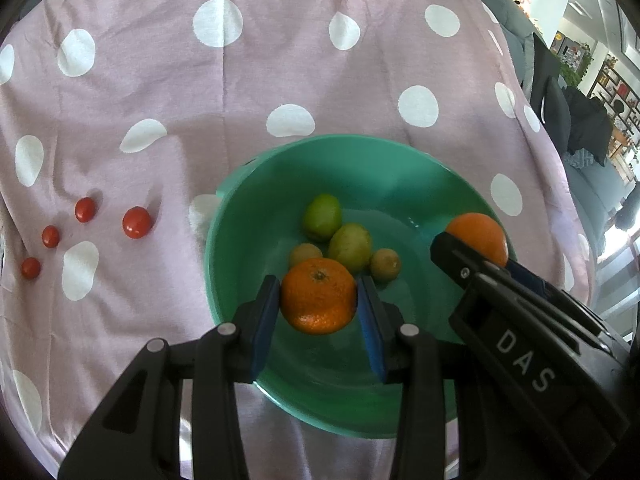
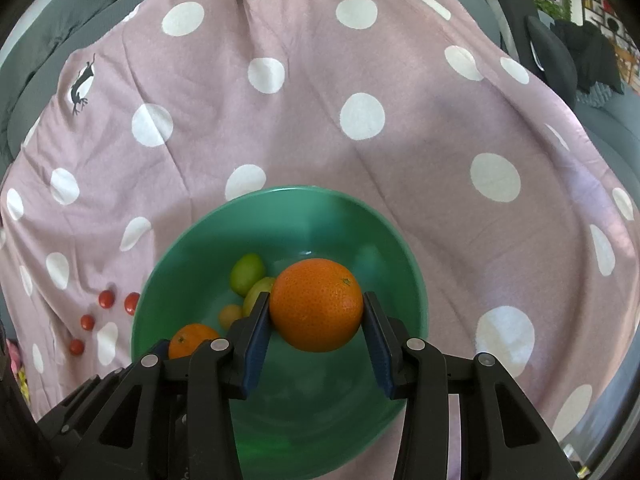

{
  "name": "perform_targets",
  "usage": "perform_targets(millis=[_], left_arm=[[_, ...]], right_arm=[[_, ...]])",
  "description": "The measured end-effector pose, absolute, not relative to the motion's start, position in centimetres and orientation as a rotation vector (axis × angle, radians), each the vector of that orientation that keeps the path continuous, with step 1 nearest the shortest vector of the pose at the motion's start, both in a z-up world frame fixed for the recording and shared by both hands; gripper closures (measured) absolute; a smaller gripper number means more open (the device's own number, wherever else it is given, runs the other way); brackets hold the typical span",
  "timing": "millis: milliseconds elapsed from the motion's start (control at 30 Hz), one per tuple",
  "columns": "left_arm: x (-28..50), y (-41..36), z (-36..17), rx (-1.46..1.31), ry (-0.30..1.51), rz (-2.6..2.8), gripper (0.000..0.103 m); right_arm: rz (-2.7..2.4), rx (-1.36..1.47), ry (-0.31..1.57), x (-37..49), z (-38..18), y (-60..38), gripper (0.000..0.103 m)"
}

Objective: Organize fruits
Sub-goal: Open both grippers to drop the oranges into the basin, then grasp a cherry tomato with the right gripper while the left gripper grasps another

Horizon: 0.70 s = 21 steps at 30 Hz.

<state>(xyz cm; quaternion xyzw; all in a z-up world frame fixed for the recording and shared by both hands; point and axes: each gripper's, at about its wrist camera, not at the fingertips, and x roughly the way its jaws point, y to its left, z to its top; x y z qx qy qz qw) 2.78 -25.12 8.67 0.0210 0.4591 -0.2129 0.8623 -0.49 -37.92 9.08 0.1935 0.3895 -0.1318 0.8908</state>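
Two oranges hanging over the round green plastic bowl (image 2: 416, 300)

You are gripping a small dimpled orange (image 1: 318, 301) in the left hand-held gripper (image 1: 318, 312) and a larger one (image 2: 316, 304) in the right hand-held gripper (image 2: 316, 336) (releasing together risks them colliding and bouncing out).

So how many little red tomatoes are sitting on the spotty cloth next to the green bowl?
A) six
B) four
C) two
B: the left wrist view shows four small red tomatoes scattered on the polka-dot cloth, all outside the green bowl.
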Motion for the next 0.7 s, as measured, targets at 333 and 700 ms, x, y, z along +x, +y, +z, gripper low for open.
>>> perform_targets(millis=[333, 700], left_arm=[[2.1, -23.9, 10.1, 0.037, 0.921, -0.477, 0.046], [1.6, -18.7, 12.1, -0.034, 0.878, -0.437, 0.033]], right_arm=[[-0.228, 0.392, 0.755, -0.8, 9.9, -37.0, 0.05], [-0.152, 0.379, 0.688, -0.9, 11.4, -34.9, 0.044]])
